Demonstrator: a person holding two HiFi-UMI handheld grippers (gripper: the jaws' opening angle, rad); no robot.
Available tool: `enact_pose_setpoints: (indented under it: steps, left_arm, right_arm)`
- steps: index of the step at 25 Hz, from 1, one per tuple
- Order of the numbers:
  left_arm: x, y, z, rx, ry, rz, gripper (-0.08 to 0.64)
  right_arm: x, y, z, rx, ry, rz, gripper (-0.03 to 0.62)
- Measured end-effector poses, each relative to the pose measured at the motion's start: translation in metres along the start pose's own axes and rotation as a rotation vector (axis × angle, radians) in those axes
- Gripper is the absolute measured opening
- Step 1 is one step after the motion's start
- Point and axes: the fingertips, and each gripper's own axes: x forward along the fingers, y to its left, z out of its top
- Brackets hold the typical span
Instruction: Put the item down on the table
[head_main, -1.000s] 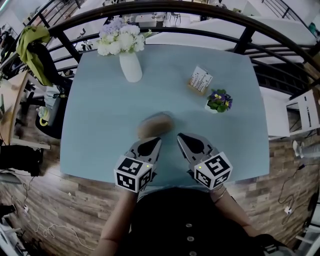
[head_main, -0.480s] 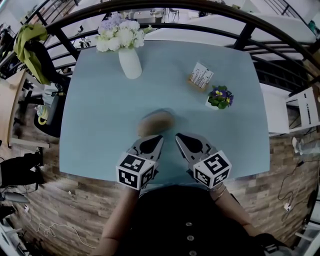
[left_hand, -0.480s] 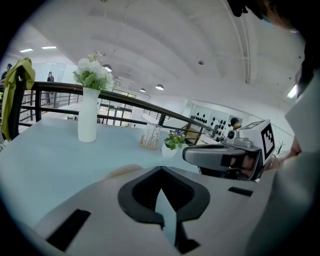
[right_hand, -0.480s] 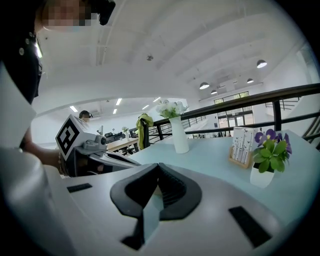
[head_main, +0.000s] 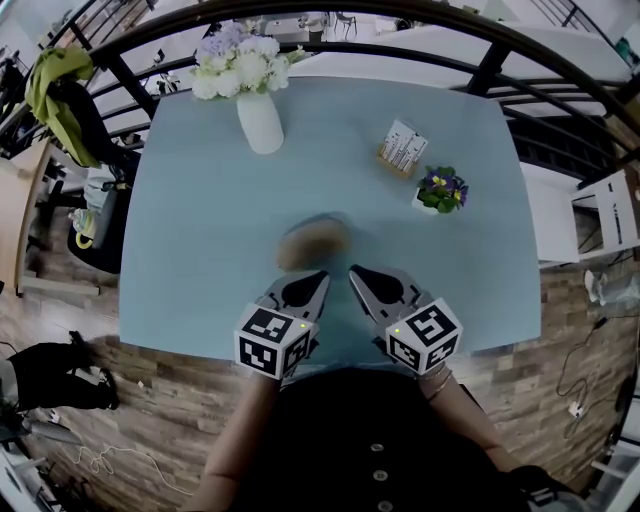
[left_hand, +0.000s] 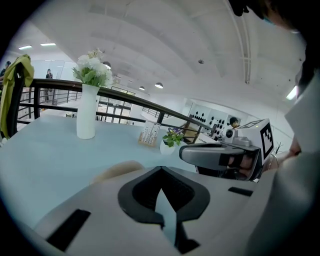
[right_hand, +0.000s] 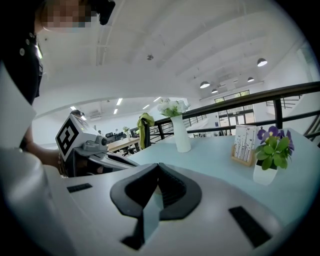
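Note:
A brown, rounded, bread-like item (head_main: 312, 244) lies on the pale blue table (head_main: 200, 230), near the front middle. My left gripper (head_main: 312, 280) hovers just behind it over the table's near edge, jaws shut with nothing in them. In the left gripper view (left_hand: 161, 170) the item (left_hand: 116, 171) peeks out just beyond the closed tips, apart from them. My right gripper (head_main: 357, 274) sits beside the left one, to the item's right, and is also shut and empty; its own view (right_hand: 159, 166) shows the jaws meeting. The two grippers point inward towards each other.
A white vase with flowers (head_main: 259, 118) stands at the table's back left. A card holder (head_main: 401, 150) and a small pot of purple flowers (head_main: 440, 192) are at the back right. A black railing (head_main: 490, 70) curves behind the table. A green jacket (head_main: 58, 85) hangs at far left.
Both grippers and the brown item stay where they were. Only the head view has shifted slightly.

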Motion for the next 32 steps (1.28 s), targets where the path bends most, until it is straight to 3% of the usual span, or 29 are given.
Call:
enact_pose_setpoints:
  steps: [32]
  left_arm:
    - [-0.004, 0.001, -0.01, 0.012, 0.026, -0.021, 0.017]
  right_arm:
    - [0.004, 0.009, -0.015, 0.028, 0.057, 0.009, 0.005]
